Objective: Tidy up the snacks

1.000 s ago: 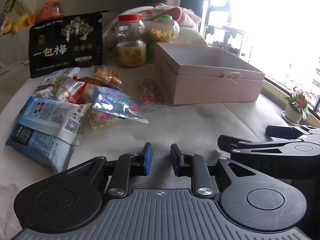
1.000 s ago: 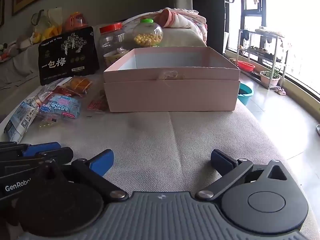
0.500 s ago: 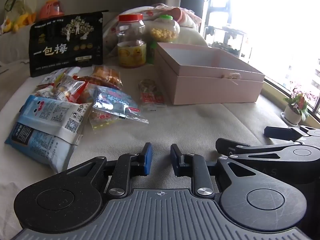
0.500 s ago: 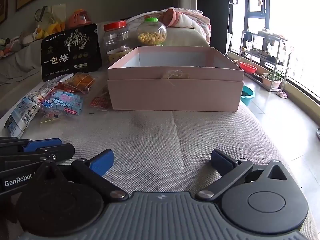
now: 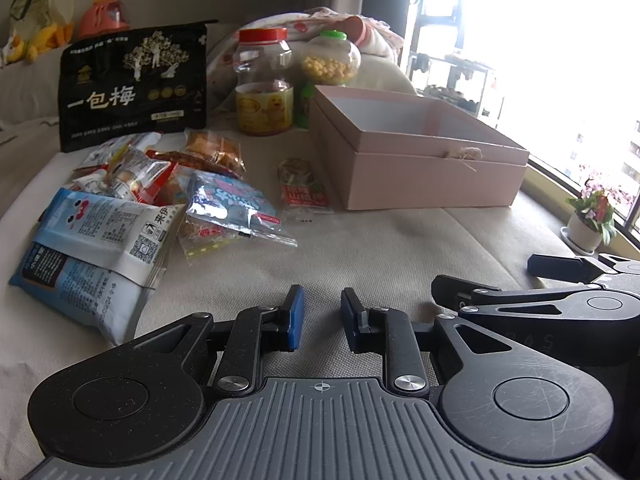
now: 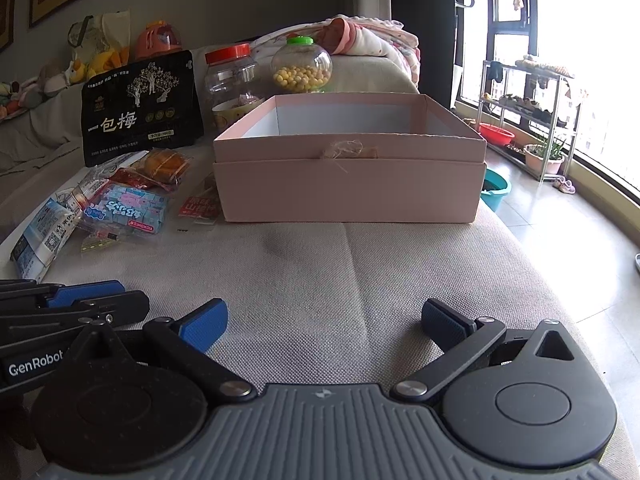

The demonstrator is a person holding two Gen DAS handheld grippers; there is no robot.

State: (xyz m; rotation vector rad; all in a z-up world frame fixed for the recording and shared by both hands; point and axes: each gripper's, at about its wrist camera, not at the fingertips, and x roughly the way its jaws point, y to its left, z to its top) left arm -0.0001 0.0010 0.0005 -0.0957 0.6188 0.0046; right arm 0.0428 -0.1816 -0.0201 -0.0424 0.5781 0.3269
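Left gripper [image 5: 322, 316] narrowly parted, right gripper [image 6: 324, 326] spread wide, both empty. Approach nearest blue-white foil snack packet [image 5: 94, 246] low, pinch edge, carry into open pink cardboard box [image 6: 350, 176].

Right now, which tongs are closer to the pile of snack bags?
Left. The left tongs hover just right of the snack bags; the right tongs sit farther right, facing the pink box.

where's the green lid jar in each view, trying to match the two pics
Left wrist: the green-lid jar is upper centre, right of the red-lid jar, behind the pink box's far left corner.
Right wrist: the jar is upper centre, directly behind the box.
Shared landmark: the black bag, left of both jars.
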